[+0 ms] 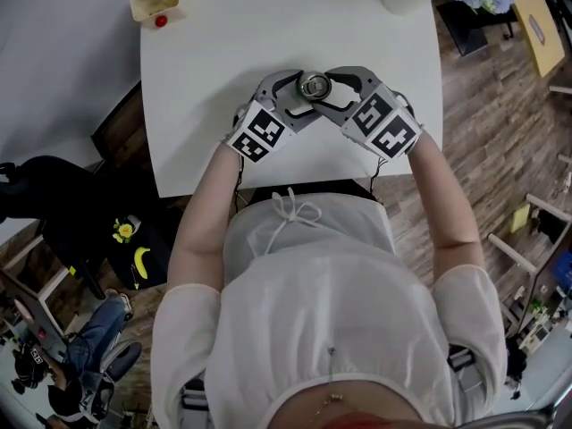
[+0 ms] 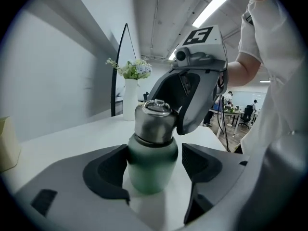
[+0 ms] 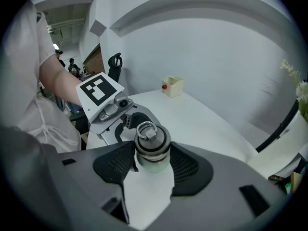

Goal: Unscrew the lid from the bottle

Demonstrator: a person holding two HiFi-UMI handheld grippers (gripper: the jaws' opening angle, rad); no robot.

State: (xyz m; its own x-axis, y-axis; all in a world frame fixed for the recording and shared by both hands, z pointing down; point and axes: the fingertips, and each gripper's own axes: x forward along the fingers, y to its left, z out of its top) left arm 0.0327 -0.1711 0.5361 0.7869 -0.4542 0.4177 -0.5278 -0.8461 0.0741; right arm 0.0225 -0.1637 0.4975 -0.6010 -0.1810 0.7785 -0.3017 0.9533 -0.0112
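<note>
On white table (image 1: 214, 25), near front edge: green bottle (image 2: 151, 173) upright. Left gripper (image 2: 155, 161) jaws spread wide around its body, not clamping. Right gripper (image 3: 153, 163) jaws pinching steel lid (image 3: 152, 139).

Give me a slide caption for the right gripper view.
Right claw closed on the steel lid of a green bottle standing on a white table.

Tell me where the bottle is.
In the head view the bottle stands upright near the white table's middle, between the left gripper's open fingers, with the right gripper's fingers on its lid.
</note>
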